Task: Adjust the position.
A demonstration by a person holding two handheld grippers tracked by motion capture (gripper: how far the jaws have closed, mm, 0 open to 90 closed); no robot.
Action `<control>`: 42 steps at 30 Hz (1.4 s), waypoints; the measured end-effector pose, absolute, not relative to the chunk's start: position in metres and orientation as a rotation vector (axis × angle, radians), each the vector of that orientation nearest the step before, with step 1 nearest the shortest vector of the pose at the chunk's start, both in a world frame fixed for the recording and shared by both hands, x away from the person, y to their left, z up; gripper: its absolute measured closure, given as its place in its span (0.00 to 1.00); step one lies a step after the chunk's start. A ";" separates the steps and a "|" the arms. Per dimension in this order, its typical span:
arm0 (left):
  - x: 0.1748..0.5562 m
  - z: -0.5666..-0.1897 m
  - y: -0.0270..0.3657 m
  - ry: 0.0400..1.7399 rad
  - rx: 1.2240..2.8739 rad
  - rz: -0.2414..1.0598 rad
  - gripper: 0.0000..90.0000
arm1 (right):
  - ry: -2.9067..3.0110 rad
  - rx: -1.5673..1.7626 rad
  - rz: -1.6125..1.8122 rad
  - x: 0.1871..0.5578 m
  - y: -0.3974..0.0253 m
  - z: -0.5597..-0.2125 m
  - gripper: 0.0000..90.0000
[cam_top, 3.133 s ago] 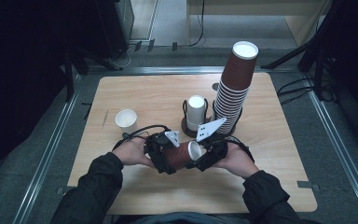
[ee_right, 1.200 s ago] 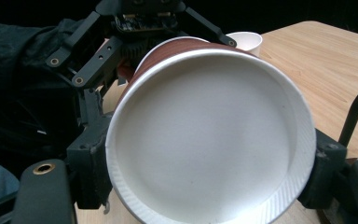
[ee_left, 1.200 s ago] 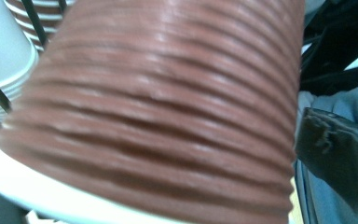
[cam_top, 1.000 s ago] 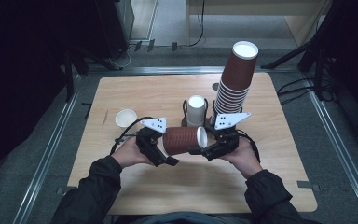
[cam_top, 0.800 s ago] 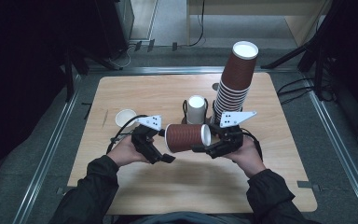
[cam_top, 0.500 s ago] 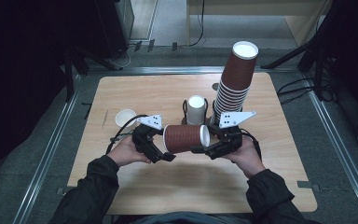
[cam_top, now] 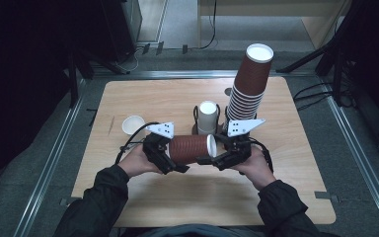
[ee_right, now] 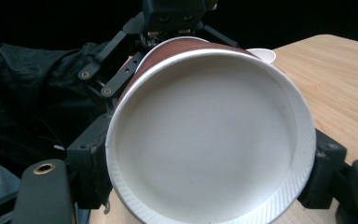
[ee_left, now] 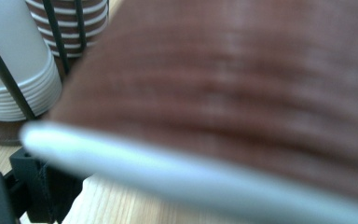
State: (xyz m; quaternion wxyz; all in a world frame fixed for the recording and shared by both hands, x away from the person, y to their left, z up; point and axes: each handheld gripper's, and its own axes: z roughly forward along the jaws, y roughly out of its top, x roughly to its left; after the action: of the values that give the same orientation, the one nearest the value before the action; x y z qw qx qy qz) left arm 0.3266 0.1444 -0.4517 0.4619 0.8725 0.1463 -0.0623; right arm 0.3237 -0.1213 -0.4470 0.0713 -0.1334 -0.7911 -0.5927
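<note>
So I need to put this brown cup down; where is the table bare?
Bare: the wooden table's near strip and far-left corner. Crowded: the white cup stack in its wire holder, the tall brown paper cup stack, the small white cup.

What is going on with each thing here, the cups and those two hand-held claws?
Brown cup: lying sideways, held off the table between both grippers.
Left gripper: gripping the cup's closed end.
Right gripper: jaws either side of the cup's open rim.
Brown cup stack: upside down, leaning.
White cup stack: upside down in a wire holder.
Small white cup: upright, empty.
</note>
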 end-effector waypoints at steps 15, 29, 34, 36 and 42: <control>0.326 -0.448 0.148 0.328 2.169 -0.152 0.10 | -2.390 -0.396 -1.723 0.324 -0.118 -0.450 0.25; 0.328 -0.436 0.164 0.378 2.305 -0.070 0.10 | -2.611 -0.424 -1.535 0.326 -0.122 -0.455 0.18; 0.329 -0.438 0.158 0.378 2.404 -0.022 0.10 | -2.652 -0.425 -1.459 0.326 -0.118 -0.459 0.17; 0.329 -0.439 0.156 0.385 2.427 -0.019 0.10 | -2.666 -0.427 -1.438 0.325 -0.116 -0.461 0.17; 0.329 -0.445 0.150 0.380 2.502 -0.016 0.10 | -2.708 -0.424 -1.403 0.324 -0.115 -0.462 0.17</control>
State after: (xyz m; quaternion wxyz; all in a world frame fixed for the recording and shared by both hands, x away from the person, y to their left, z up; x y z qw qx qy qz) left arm 0.3294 0.1497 -0.4454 0.3009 0.9428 0.1431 -0.0059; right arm 0.3243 -0.1155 -0.4623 0.0313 -0.1376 -0.8791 -0.4553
